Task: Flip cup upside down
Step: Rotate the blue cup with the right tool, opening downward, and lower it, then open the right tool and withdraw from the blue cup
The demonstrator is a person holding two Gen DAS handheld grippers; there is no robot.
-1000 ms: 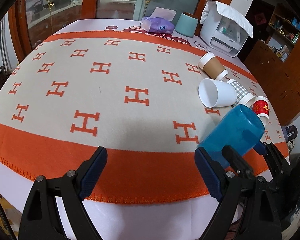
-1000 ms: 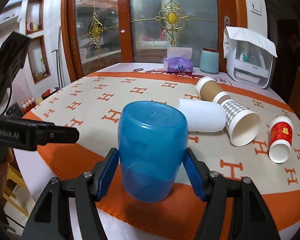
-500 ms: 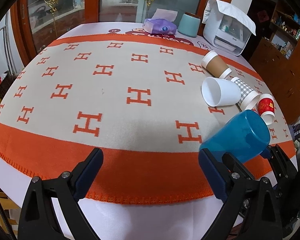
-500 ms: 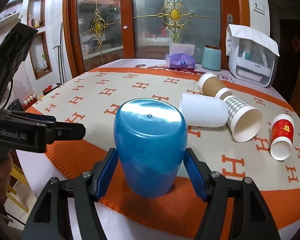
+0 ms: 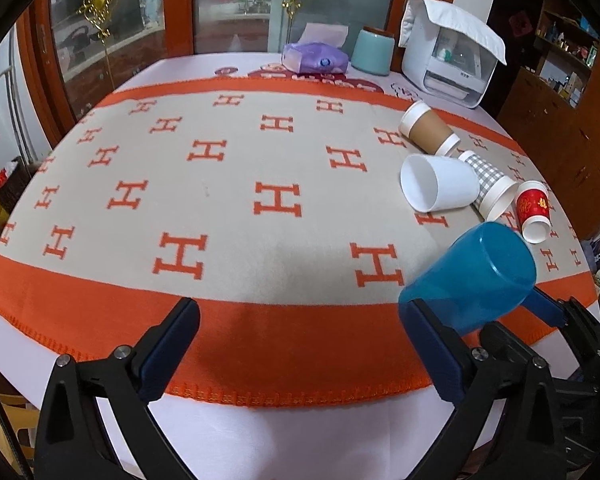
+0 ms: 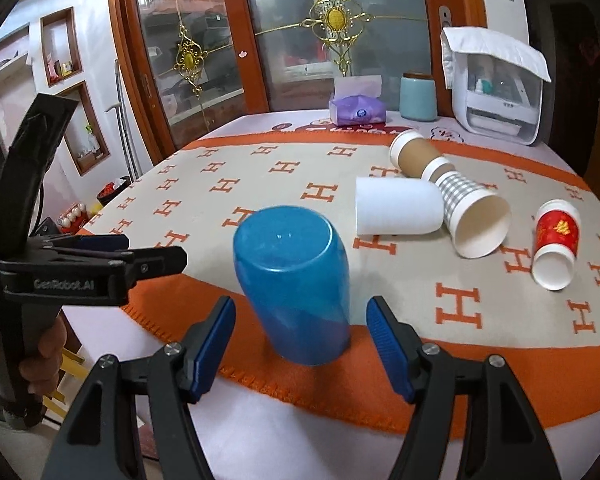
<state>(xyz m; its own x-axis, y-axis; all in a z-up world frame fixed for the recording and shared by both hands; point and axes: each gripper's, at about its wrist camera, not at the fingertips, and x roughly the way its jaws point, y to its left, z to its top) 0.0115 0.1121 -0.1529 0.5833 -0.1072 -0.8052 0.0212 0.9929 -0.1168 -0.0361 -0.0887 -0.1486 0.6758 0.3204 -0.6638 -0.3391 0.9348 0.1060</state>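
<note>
A blue plastic cup (image 6: pixel 296 288) stands upside down, base up, on the orange border of the blanket near the table's front edge. My right gripper (image 6: pixel 300 336) is open, its blue pads on either side of the cup and apart from it. The cup (image 5: pixel 472 280) also shows at the right of the left wrist view, with the right gripper behind it. My left gripper (image 5: pixel 300 344) is open and empty over the front edge, left of the cup.
Four paper cups lie on their sides at the right: brown (image 6: pixel 418 156), white (image 6: pixel 398 212), checked (image 6: pixel 470 216), red (image 6: pixel 556 240). A tissue pack (image 6: pixel 358 110), a teal jar (image 6: pixel 418 96) and a white appliance (image 6: pixel 496 92) stand at the back.
The right gripper has let go of the blue cup: its jaws have opened and drawn back a little. The cup now rests base up on the blanket. The left gripper barely moved.
</note>
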